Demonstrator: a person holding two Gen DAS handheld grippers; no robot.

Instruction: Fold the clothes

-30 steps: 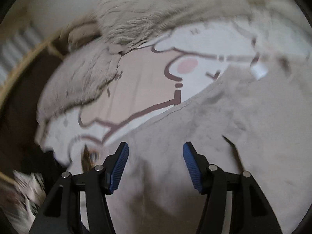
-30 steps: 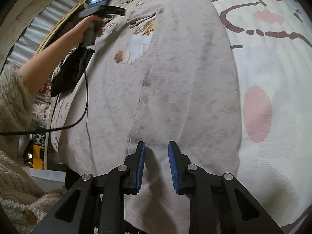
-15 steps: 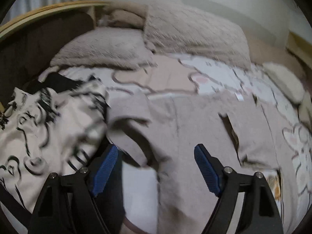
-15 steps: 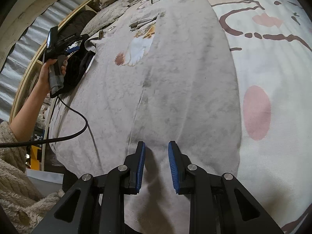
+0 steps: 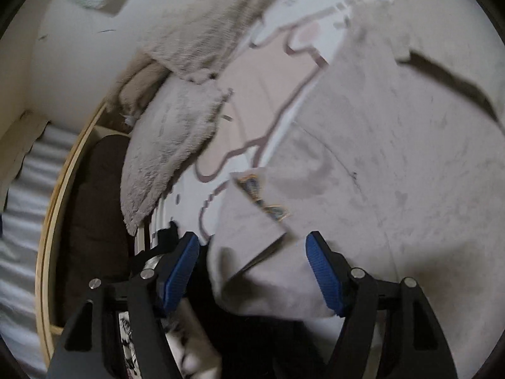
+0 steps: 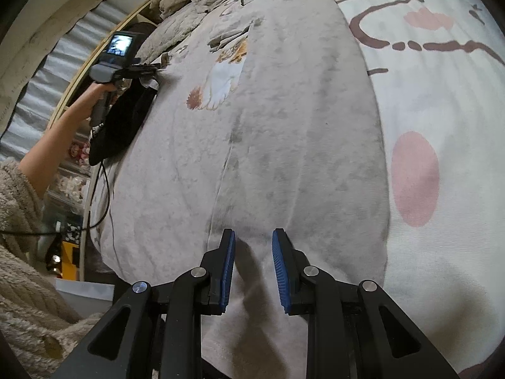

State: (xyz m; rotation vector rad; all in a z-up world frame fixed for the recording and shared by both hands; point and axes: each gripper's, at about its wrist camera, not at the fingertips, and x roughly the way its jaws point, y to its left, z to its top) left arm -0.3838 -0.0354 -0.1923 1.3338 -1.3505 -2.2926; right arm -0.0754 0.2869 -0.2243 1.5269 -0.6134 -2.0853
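A grey T-shirt [image 6: 284, 126] with a cat print lies spread flat on the bed. My right gripper [image 6: 253, 252] rests at its near hem, the pads a narrow gap apart, with cloth lying under and between them but not pinched. In the left wrist view my left gripper [image 5: 252, 262] is wide and its jaws are closing. A turned-over corner of the shirt [image 5: 262, 252] sits between the pads, untouched by them. The right wrist view shows the left gripper [image 6: 151, 71] in a hand at the shirt's far left edge.
A black garment [image 6: 123, 126] lies beside the shirt's left edge, and a black-and-white printed one [image 5: 135, 347] lies under the left gripper. Fluffy pillows [image 5: 170, 145] lie at the bed's head. A curved wooden bed frame [image 5: 56, 189] runs along the left. A cable [image 6: 105, 189] hangs from the hand.
The left gripper swung out over the printed garment, then came back rolled to the shirt's corner. Its jaws widened, then narrowed. The right gripper kept still.
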